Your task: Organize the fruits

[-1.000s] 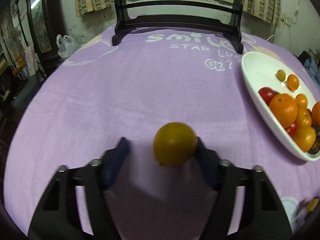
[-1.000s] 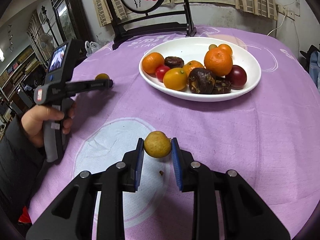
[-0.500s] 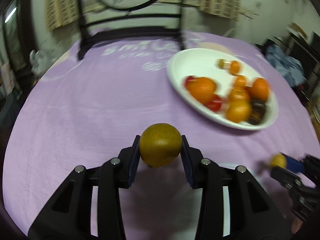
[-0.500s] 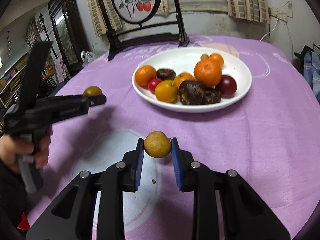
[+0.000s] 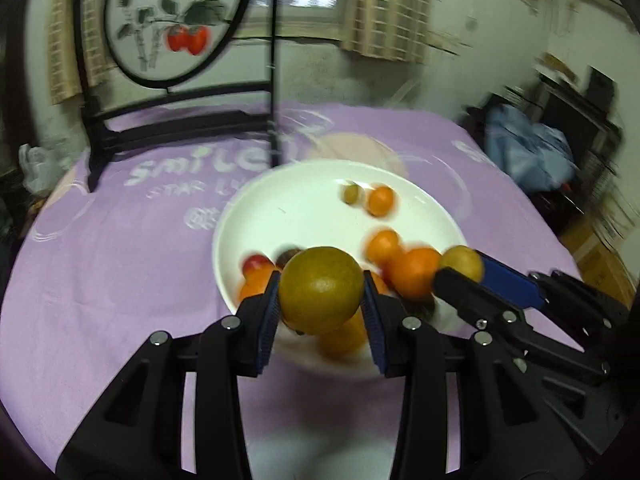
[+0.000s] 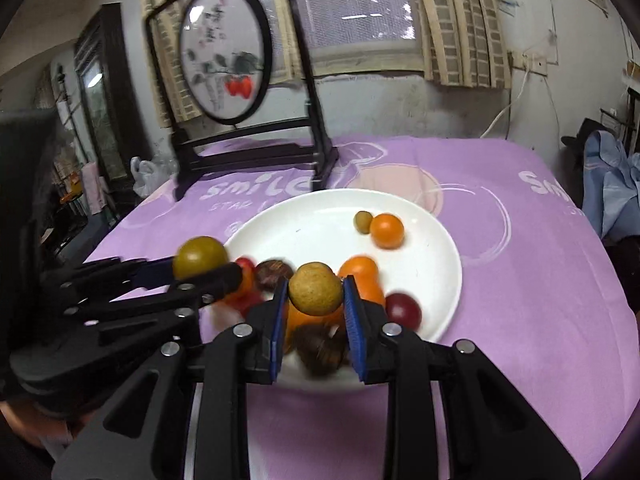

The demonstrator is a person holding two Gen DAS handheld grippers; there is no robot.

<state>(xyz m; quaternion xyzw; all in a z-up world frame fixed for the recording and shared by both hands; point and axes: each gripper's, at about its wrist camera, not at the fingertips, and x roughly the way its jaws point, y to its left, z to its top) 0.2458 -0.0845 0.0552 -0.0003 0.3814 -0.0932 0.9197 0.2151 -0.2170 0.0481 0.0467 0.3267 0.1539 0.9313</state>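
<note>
Left gripper (image 5: 321, 305) clamped on greenish-yellow fruit (image 5: 321, 289), over near rim of white bowl (image 5: 296, 200). Right gripper (image 6: 315, 304) clamped on small tan fruit (image 6: 315, 289), also above bowl's near side. Inside bowl: oranges (image 6: 386, 231), dark fruits. Purple tablecloth (image 6: 540, 280) beneath bowl.

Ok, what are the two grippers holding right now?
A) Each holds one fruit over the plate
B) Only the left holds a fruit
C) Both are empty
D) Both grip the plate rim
A: the left gripper is shut on a yellow-green fruit and the right gripper on a smaller fruit, both above the near side of the white plate.
</note>
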